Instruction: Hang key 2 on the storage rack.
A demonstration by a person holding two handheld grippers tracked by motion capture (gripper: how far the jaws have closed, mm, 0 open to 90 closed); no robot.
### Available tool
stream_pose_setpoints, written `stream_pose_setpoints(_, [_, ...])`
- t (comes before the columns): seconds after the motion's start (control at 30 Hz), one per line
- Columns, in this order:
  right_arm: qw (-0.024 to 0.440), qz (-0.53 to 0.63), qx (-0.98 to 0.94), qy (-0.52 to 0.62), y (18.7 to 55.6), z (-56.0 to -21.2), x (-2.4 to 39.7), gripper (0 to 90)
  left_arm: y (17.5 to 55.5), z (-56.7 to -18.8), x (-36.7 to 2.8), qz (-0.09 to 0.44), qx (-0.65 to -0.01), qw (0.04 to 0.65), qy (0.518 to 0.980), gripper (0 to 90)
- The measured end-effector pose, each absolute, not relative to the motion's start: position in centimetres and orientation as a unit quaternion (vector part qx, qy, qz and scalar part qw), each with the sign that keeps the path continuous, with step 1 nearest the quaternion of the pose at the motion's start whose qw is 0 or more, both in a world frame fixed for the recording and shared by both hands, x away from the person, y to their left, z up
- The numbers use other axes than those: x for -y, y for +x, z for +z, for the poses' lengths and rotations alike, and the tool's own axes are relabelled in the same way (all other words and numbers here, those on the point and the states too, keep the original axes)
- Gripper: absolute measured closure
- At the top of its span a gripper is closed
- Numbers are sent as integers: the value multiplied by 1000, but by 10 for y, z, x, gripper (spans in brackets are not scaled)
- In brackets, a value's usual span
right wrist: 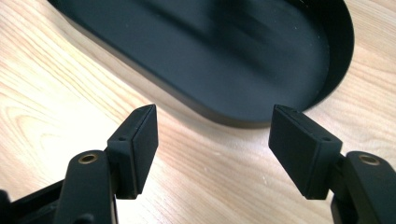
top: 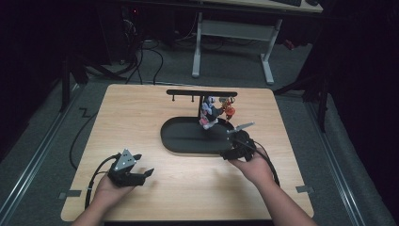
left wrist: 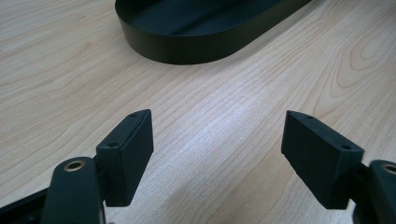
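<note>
Currently both grippers' jaws stand apart, empty. Left gripper (top: 141,175) rests lower left on the light wooden desk (top: 141,122); right gripper (top: 239,141) sits at the black oval metal tray (top: 179,141), centre frame, small colourful figurines (top: 214,112) hanging above it.

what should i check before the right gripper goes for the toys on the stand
1. Right gripper open and holding nothing: ok, jaws wide apart over bare table.
2. Left gripper out of the way: ok, open, resting at the near left of the table, apart from the tray.
3. Tray free of loose things: ok in the part the gripper views show; the far end behind the toys cannot tell.
4. Toys hanging from the stand: ok, clustered under its right half.
5. How the toys hook on: cannot tell, too small.
6. Right gripper aimed at the toys: not ok, it points down at the tray's near rim.
</note>
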State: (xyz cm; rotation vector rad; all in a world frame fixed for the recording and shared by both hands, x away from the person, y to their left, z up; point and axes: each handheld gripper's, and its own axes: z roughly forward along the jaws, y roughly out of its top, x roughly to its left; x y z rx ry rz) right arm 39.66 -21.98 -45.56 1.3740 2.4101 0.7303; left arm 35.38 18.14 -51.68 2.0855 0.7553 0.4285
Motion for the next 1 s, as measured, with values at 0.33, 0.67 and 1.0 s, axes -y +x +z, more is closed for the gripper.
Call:
stream_pose_setpoints(0.33, [189, 349, -776, 491, 322, -512, 259, 329, 353, -518, -181, 137, -311, 443, 830, 258])
stream_pose_setpoints(0.67, [217, 401, -741, 494, 302, -512, 290, 302, 352, -520, -172, 124, -316, 445, 829, 255])
stream_pose_setpoints(1.0, [227, 408, -747, 474, 303, -514, 287, 276, 350, -523, -169, 126, -314, 435, 834, 239])
